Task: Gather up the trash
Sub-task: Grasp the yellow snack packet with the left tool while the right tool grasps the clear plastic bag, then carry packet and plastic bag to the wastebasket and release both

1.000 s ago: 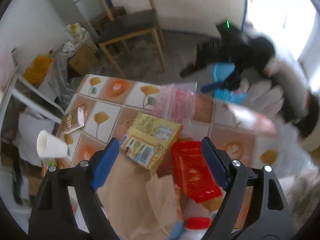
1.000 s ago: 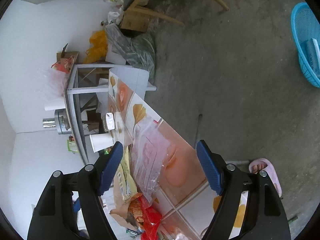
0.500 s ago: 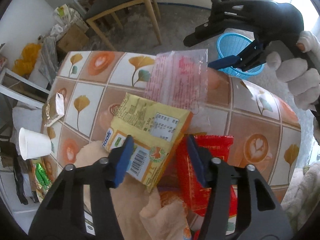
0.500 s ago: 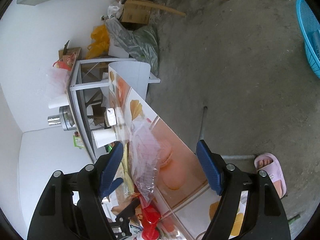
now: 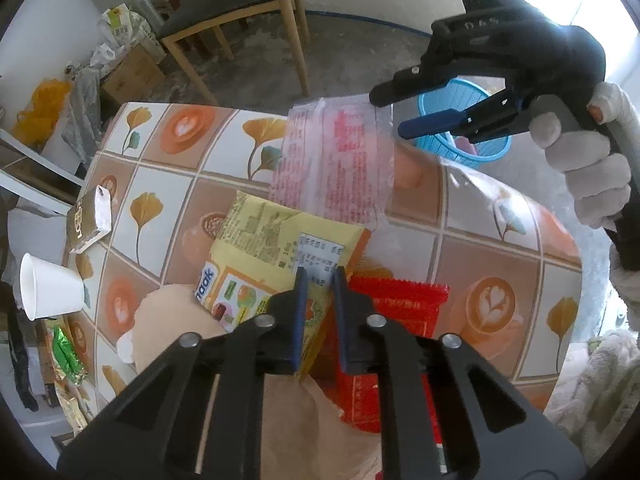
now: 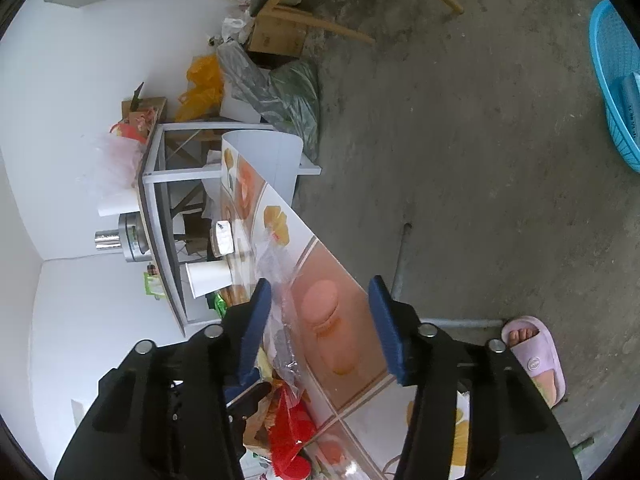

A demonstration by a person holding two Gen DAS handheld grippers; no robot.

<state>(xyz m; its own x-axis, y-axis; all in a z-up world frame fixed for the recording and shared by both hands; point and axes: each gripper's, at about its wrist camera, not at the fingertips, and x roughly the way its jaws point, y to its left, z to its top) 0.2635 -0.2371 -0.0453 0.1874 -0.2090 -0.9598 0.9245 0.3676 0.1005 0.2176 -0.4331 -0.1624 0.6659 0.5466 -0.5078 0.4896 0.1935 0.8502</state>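
Observation:
My left gripper (image 5: 318, 276) is shut on the near corner of a yellow snack packet (image 5: 276, 252) that lies on the tiled table (image 5: 168, 184). A clear pink-printed plastic bag (image 5: 332, 172) lies beyond it, and a red wrapper (image 5: 384, 344) and brown paper (image 5: 288, 412) lie under it. My right gripper (image 5: 384, 114) is open and hovers over the far edge of the clear bag. In the right wrist view the gripper (image 6: 320, 316) straddles the edge of the clear bag (image 6: 280, 280). A blue trash basket (image 5: 464, 128) stands on the floor past the table.
A white paper cup (image 5: 48, 288) and a small brown carton (image 5: 90, 224) lie at the table's left. A wooden chair (image 5: 236, 12) stands beyond the table, with bags and boxes (image 5: 120, 56) along the wall. A foot in a pink slipper (image 6: 532, 356) is by the table.
My left gripper has closed on the yellow packet's corner after moving down to it. My right gripper has come lower and closer over the clear bag.

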